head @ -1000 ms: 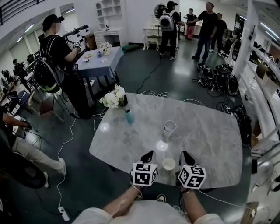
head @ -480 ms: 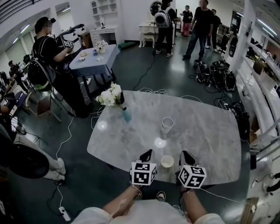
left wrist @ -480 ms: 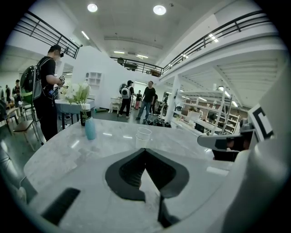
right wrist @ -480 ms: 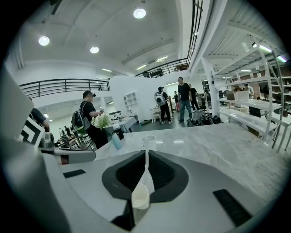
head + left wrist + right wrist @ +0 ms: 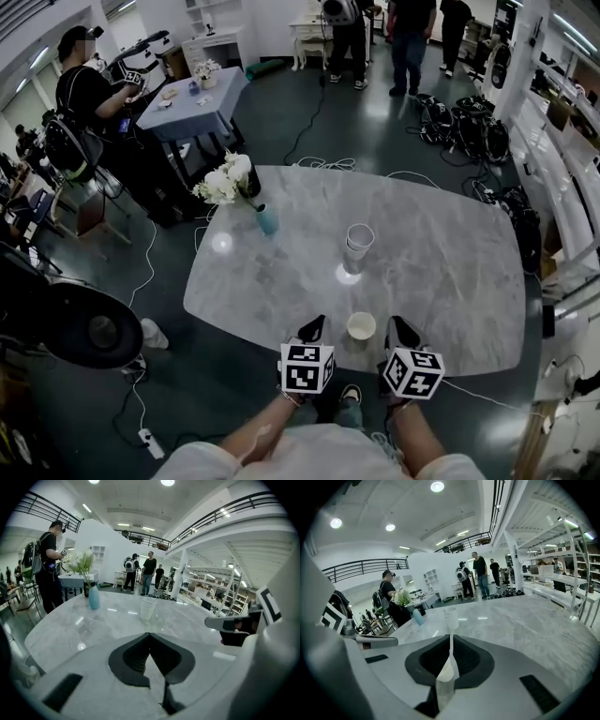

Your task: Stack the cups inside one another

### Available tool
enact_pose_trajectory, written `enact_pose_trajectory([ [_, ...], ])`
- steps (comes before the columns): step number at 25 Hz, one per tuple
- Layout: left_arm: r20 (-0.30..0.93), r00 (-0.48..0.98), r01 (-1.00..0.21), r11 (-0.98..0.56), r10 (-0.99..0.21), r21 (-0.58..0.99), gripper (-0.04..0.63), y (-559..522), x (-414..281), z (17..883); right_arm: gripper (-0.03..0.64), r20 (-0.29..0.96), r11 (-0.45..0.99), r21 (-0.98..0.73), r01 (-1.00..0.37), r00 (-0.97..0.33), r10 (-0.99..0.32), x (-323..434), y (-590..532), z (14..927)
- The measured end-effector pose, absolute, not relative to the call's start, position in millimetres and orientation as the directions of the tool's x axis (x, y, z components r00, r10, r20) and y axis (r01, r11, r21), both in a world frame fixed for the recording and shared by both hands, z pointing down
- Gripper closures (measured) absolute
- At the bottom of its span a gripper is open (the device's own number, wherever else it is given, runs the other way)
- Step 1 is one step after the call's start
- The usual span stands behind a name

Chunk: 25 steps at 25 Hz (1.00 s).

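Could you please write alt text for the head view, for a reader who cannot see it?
Seen from above, a person holds the left tongs and the right tongs at the near edge of a grey marble table, with a white cup standing between them. Farther off stand a second cup and a vase of white flowers.

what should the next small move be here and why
Probably open the right gripper: its jaws are together, as are the left gripper's, and the single cup stands free on the table between them. It has to be gripped before it can go into the stacked cups farther back.
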<state>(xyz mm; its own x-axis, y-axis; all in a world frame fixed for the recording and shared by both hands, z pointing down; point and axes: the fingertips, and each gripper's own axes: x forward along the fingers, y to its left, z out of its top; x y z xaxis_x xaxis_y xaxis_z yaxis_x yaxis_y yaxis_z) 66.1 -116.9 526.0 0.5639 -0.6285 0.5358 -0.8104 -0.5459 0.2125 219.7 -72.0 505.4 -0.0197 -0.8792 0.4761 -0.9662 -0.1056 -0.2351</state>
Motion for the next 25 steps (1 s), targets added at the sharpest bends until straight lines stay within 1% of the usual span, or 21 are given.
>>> enact_pose_trajectory([
  [6, 0.599, 0.553, -0.811, -0.539, -0.578, 0.228, 0.6, -100.6, 69.8, 553.1, 0.592, 0.548, -0.137, -0.254, -0.957, -0.026, -0.836, 224.1, -55.6, 535.1],
  [13, 0.665, 0.548, -0.807, -0.53, -0.508, 0.261, 0.6, -71.2, 68.8, 599.7, 0.592, 0.628, -0.136, -0.274, -0.952, -0.07, -0.775, 203.7, -30.7, 583.4],
  [17, 0.685, 0.538, -0.813, -0.517, -0.492, 0.268, 0.6, -64.7, 66.0, 609.3, 0.592, 0.642, -0.116, -0.29, -0.95, -0.103, -0.759, 192.5, -28.4, 593.5],
  [25, 0.683, 0.517, -0.831, -0.494, -0.516, 0.256, 0.6, -80.3, 57.5, 613.7, 0.591, 0.638, -0.038, -0.265, -0.964, -0.145, -0.756, 177.3, -41.4, 599.6],
])
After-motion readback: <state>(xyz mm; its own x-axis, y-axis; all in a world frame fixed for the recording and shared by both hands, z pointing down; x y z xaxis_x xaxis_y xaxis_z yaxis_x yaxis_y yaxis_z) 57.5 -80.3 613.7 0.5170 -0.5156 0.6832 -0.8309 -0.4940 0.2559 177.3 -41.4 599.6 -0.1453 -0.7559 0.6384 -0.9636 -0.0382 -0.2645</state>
